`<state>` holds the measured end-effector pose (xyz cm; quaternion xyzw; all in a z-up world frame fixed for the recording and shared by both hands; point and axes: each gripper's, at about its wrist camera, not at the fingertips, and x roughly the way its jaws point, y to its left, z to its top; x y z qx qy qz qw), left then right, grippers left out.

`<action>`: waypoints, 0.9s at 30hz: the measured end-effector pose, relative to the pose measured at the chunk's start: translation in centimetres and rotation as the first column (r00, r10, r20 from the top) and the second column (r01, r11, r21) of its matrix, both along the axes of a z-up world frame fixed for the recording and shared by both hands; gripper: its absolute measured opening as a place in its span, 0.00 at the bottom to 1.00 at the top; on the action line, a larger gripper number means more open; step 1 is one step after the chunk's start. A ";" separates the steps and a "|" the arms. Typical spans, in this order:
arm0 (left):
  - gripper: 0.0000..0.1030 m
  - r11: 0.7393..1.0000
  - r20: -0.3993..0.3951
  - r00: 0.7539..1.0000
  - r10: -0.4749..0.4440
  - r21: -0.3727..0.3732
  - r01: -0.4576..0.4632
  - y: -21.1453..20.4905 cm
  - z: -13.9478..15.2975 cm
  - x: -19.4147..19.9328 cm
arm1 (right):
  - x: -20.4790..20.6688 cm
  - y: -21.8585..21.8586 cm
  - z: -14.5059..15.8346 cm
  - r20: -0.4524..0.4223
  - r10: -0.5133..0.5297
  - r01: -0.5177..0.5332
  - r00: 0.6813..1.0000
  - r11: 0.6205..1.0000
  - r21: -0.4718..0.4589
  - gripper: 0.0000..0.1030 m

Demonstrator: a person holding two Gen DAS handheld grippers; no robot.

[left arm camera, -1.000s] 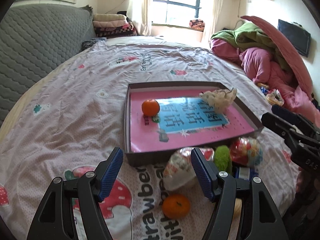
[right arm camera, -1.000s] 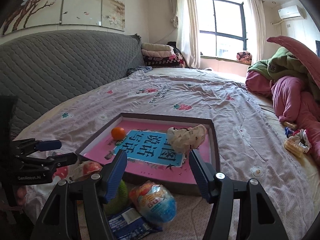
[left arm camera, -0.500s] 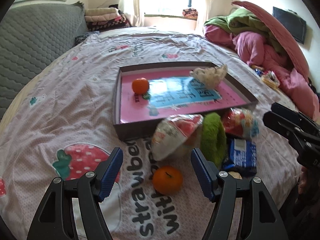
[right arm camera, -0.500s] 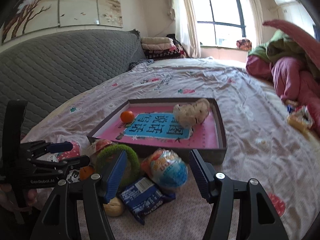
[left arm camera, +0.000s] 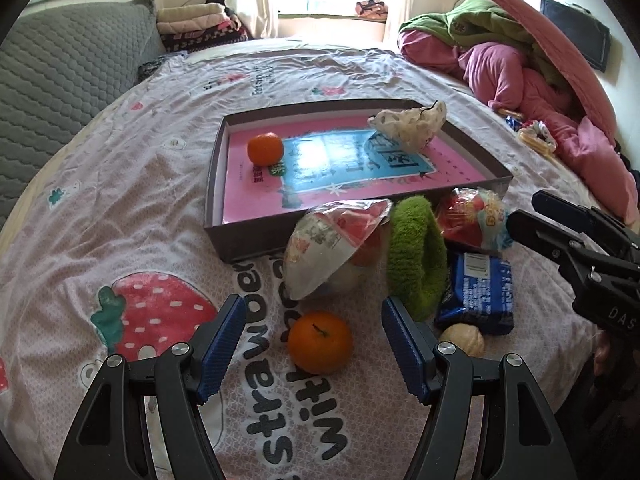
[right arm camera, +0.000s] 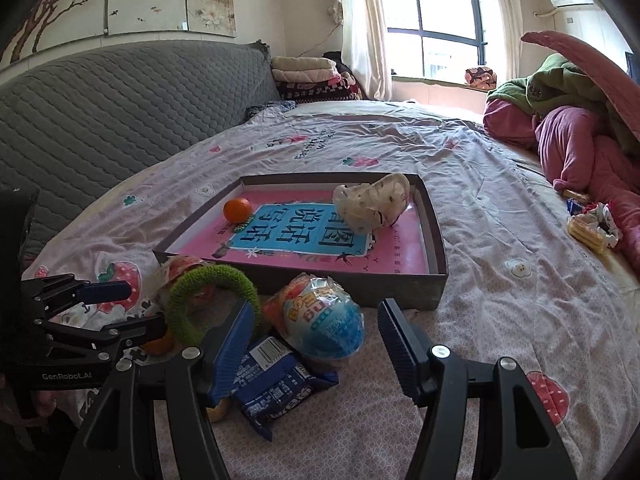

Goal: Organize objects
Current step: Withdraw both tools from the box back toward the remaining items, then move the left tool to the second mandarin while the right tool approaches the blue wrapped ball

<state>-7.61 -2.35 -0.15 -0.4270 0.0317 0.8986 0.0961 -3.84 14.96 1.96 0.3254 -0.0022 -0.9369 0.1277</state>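
While both my grippers hang over the pile, nothing is picked yet; I'd call this the approach step, with most of the sorting not done. My left gripper [left arm camera: 312,344] is spread wide and empty, jaws on either side of the loose orange [left arm camera: 320,342] on the bedsheet [left arm camera: 120,184], pads not touching it. My right gripper [right arm camera: 312,344] is also parted and empty, aimed at the egg-shaped snack pack [right arm camera: 324,322], clear of it.

Box [left arm camera: 248,240] sits open on the bed just behind the pile. Inside: a second orange [left arm camera: 265,149] near the far left corner and a white crumpled bag [left arm camera: 412,126] at the far right, leaning on the wall. Floor is a pink sheet with a blue panel.

Still outside, bunched against the box's near wall: clear bag with red print [left arm camera: 336,248], green fuzzy ring [left arm camera: 416,256] standing on edge, blue biscuit packet [left arm camera: 480,292], a pale round bun-like thing [left arm camera: 462,338], partly hidden.

Next, probably: lower left jaws around the loose orange, close gently, since it is round and could roll on the soft sheet, then lift over the box wall. The egg pack looks glossy, may slip.
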 end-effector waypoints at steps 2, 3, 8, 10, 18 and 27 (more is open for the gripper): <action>0.70 1.000 0.007 1.000 0.004 0.003 -0.004 -0.1 -0.2 -0.1 | -0.3 0.1 -0.3 0.019 -0.005 0.005 1.000 1.000 -0.007 0.62; 0.70 1.000 0.012 1.000 0.004 0.005 -0.004 -0.2 -0.3 -0.1 | -0.4 0.1 -0.4 0.024 -0.007 0.007 1.000 1.000 -0.006 0.62; 0.70 0.999 0.038 0.999 0.022 0.044 -0.023 -0.8 -0.5 -0.3 | -0.3 0.1 -0.2 0.018 -0.003 0.003 1.000 1.000 -0.018 0.62; 0.70 0.998 0.040 0.999 0.026 0.049 -0.028 -0.8 -0.5 -0.3 | -0.4 0.1 -0.3 0.025 -0.002 0.002 1.000 1.000 -0.019 0.62; 0.70 1.000 0.067 0.998 0.019 0.022 -0.021 -0.3 -1.3 -0.3 | -0.7 -0.4 -0.7 0.036 0.013 -0.013 0.999 1.000 0.006 0.62; 0.70 1.000 0.094 0.995 0.017 0.024 -0.020 -0.3 -2.2 -0.4 | -1.6 -1.2 -1.5 0.055 0.016 -0.019 0.998 0.998 0.064 0.62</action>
